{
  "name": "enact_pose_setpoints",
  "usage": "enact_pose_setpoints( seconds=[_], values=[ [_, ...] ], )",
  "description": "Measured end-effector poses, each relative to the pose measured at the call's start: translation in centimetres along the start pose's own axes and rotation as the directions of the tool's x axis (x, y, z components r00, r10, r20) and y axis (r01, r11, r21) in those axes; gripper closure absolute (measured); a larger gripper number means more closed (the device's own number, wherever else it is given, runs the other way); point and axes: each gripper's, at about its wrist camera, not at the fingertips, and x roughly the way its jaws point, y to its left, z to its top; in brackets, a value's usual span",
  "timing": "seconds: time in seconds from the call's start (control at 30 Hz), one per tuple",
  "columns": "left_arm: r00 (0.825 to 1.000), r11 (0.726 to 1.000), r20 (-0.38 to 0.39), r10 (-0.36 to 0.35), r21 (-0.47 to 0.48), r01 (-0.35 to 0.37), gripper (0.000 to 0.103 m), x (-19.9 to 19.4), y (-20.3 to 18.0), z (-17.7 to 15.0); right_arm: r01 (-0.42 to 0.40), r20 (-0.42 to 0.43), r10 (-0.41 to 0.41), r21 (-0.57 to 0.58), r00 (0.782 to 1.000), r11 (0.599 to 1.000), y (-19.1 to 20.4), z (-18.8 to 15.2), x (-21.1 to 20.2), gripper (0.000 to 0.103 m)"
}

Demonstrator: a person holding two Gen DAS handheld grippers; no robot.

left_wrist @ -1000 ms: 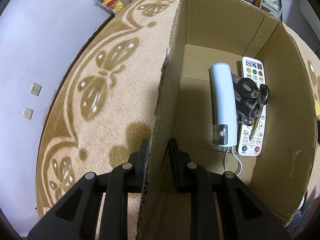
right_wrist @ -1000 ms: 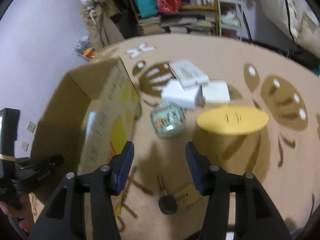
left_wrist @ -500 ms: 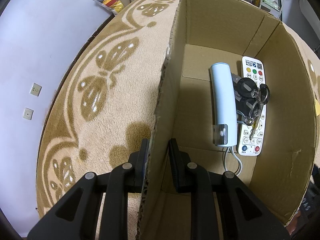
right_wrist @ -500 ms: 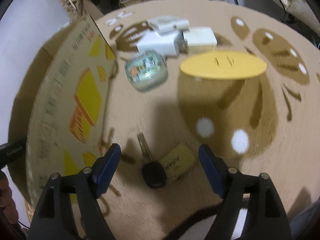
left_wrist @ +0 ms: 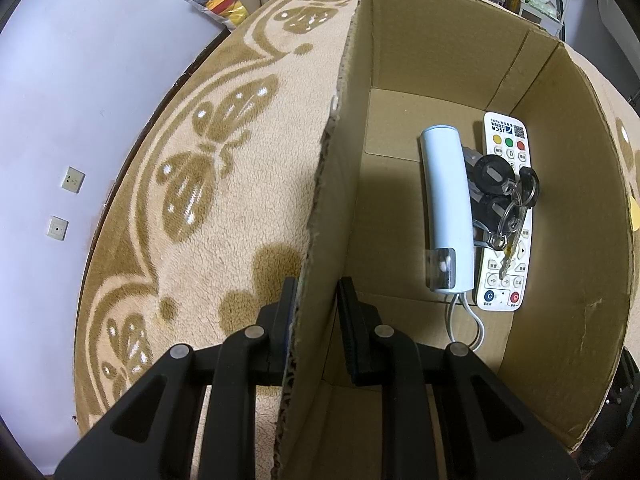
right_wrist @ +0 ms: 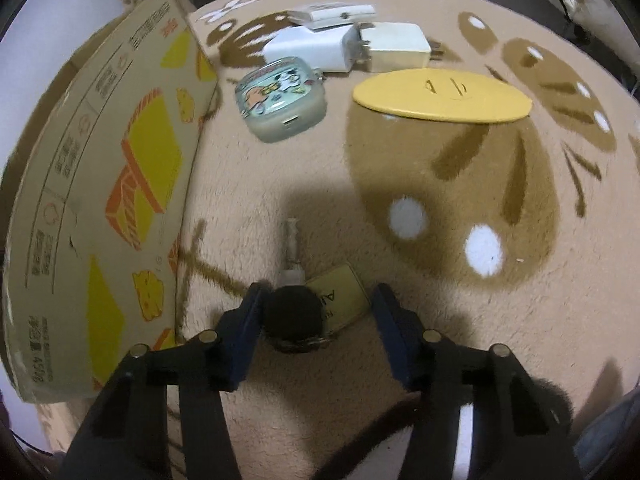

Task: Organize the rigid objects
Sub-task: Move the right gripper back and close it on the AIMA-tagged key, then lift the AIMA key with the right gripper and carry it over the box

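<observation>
My left gripper (left_wrist: 316,300) is shut on the near wall of the cardboard box (left_wrist: 332,184). On the box floor lie a pale blue handset (left_wrist: 446,208), a white remote (left_wrist: 506,216) and a black key bunch (left_wrist: 500,188). In the right wrist view my right gripper (right_wrist: 316,316) stands open low over the carpet, its fingers on either side of a black-headed key (right_wrist: 294,312) with a yellow tag (right_wrist: 340,298). The key's metal blade points away from me. The box's printed outer side (right_wrist: 100,208) rises at the left.
Farther on the patterned carpet lie a small decorated case (right_wrist: 280,100), two white chargers (right_wrist: 312,48) (right_wrist: 394,46), a flat white box (right_wrist: 332,14) and a yellow oval lid (right_wrist: 442,94). Shelves with clutter stand beyond. A wall with two sockets (left_wrist: 72,180) is left of the box.
My right gripper has dropped and moved forward until the black key lies between its open fingers. The left gripper and the box have stayed still.
</observation>
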Motion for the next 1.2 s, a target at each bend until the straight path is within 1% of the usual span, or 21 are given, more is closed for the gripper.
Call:
enact_pose_setpoints(
  seconds=[0.1,0.17,0.2,0.23,0.37,0.43,0.5,0.57,0.7,0.87,0.9,1.0,1.1,1.2],
  values=[
    [1.000,1.000,0.000,0.001,0.001,-0.001,0.083,0.0,0.0,0.0,-0.010,0.008,0.010,0.001,1.000,1.000,-0.1,0.0,-0.1,0.045],
    [1.000,1.000,0.000,0.001,0.001,-0.001,0.083,0.0,0.0,0.0,-0.020,0.023,0.020,0.000,1.000,1.000,0.0,0.1,-0.5,0.060],
    [1.000,1.000,0.000,0.000,0.001,0.000,0.083,0.0,0.0,0.0,-0.041,0.051,0.041,-0.007,0.998,0.999,0.1,0.2,-1.0,0.068],
    [1.000,1.000,0.000,0.001,0.001,-0.001,0.083,0.0,0.0,0.0,-0.050,0.071,0.051,-0.019,0.996,0.999,0.2,0.3,-1.4,0.073],
    [1.000,1.000,0.000,0.002,0.001,-0.002,0.083,0.0,-0.1,0.0,-0.053,0.085,0.056,-0.034,0.995,0.998,0.6,0.5,-1.5,0.074],
    [1.000,1.000,0.001,0.002,0.002,-0.002,0.083,0.0,0.0,0.0,-0.059,0.108,0.062,-0.030,0.992,0.998,0.5,0.5,-1.8,0.079],
    [1.000,1.000,0.000,0.001,0.000,-0.001,0.083,0.0,0.0,0.0,-0.078,0.128,0.079,-0.013,0.989,0.997,0.2,0.8,-2.2,0.080],
    [1.000,1.000,0.000,0.001,0.001,-0.001,0.083,0.0,-0.1,0.0,-0.093,0.126,0.091,0.006,0.988,0.996,-0.3,1.0,-2.2,0.080],
    [1.000,1.000,0.001,0.000,0.001,0.000,0.083,0.0,-0.1,0.0,-0.099,0.157,0.093,0.027,0.983,0.995,-1.0,1.4,-2.9,0.087],
    [1.000,1.000,0.000,-0.001,0.000,0.001,0.083,-0.1,-0.1,0.0,-0.103,0.181,0.092,0.053,0.979,0.993,-1.9,1.7,-3.5,0.091],
    [1.000,1.000,0.000,0.000,0.000,0.000,0.083,-0.1,-0.1,0.0,-0.103,0.187,0.091,0.055,0.978,0.993,-1.9,1.8,-3.6,0.095],
    [1.000,1.000,0.000,-0.001,0.000,0.001,0.083,-0.1,0.0,0.0,-0.108,0.204,0.095,0.057,0.974,0.993,-2.0,1.9,-4.0,0.095],
    [1.000,1.000,0.000,0.000,0.000,0.000,0.083,-0.1,0.0,0.0,-0.090,0.222,0.077,0.049,0.972,0.995,-1.8,1.9,-4.1,0.095],
    [1.000,1.000,0.000,-0.001,0.000,0.001,0.083,-0.1,0.0,0.0,-0.091,0.234,0.077,0.053,0.969,0.994,-1.7,2.4,-4.3,0.095]
  ],
)
